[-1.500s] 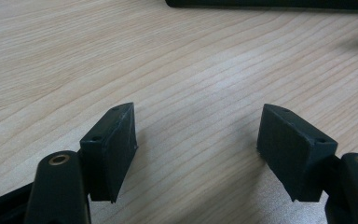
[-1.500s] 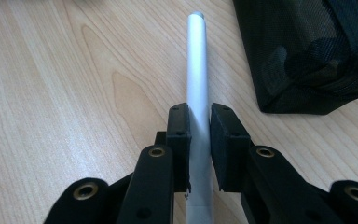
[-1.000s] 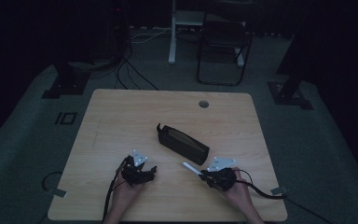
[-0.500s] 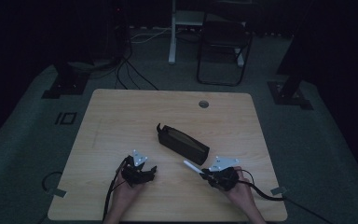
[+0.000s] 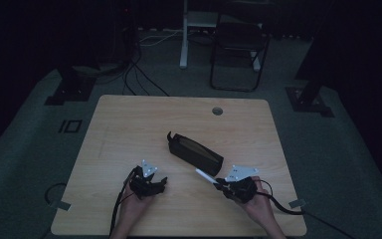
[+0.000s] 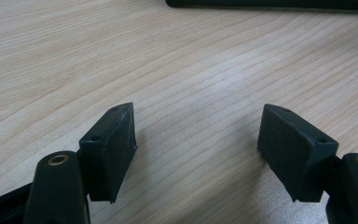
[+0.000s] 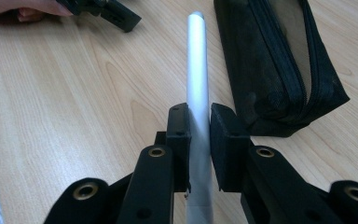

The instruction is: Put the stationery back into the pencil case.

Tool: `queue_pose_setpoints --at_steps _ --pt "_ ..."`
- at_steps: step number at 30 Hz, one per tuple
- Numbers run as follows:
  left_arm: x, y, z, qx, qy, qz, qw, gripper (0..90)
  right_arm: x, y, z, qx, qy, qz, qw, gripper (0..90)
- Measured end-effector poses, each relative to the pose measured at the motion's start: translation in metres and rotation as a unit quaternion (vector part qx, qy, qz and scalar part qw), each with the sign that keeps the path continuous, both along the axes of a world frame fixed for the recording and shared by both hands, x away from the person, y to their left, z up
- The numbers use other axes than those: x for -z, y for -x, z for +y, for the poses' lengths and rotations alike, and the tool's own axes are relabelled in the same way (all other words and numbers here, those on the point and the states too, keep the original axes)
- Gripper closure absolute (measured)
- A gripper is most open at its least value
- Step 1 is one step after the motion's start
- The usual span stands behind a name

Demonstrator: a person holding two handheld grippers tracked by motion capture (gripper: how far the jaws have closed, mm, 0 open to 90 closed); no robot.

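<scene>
Black fabric marked the open pencil case point(image 5: 195, 153) lying mid-table in the high view, with the right gripper point(image 5: 222, 184) just beside its near end carrying a white pen point(image 5: 204, 176), the left gripper point(image 5: 151, 186) well apart from it, and nothing visibly shifted since the frame a second earlier. From the left gripper view, the left gripper's point(image 6: 198, 140) jaws stood wide and empty over bare wood. Along the right gripper view, the right gripper point(image 7: 199, 140) was clamped on the pen point(image 7: 196, 70); it looked light, stiff and slick, best held mid-barrel, beside the soft zippered case point(image 7: 279, 70).
</scene>
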State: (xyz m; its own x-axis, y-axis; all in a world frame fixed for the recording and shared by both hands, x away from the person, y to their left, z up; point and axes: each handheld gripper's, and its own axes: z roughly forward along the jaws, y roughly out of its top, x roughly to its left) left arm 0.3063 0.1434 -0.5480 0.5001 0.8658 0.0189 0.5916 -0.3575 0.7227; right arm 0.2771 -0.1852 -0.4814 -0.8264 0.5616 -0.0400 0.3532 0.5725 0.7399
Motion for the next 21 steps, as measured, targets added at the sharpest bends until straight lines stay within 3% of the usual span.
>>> queue_pose_setpoints --at_steps 21 --pt "0.000 0.000 0.000 0.000 0.001 0.000 1.0000 28.3 -0.021 -0.001 -0.003 -0.007 -0.007 -0.004 0.9999 78.6"
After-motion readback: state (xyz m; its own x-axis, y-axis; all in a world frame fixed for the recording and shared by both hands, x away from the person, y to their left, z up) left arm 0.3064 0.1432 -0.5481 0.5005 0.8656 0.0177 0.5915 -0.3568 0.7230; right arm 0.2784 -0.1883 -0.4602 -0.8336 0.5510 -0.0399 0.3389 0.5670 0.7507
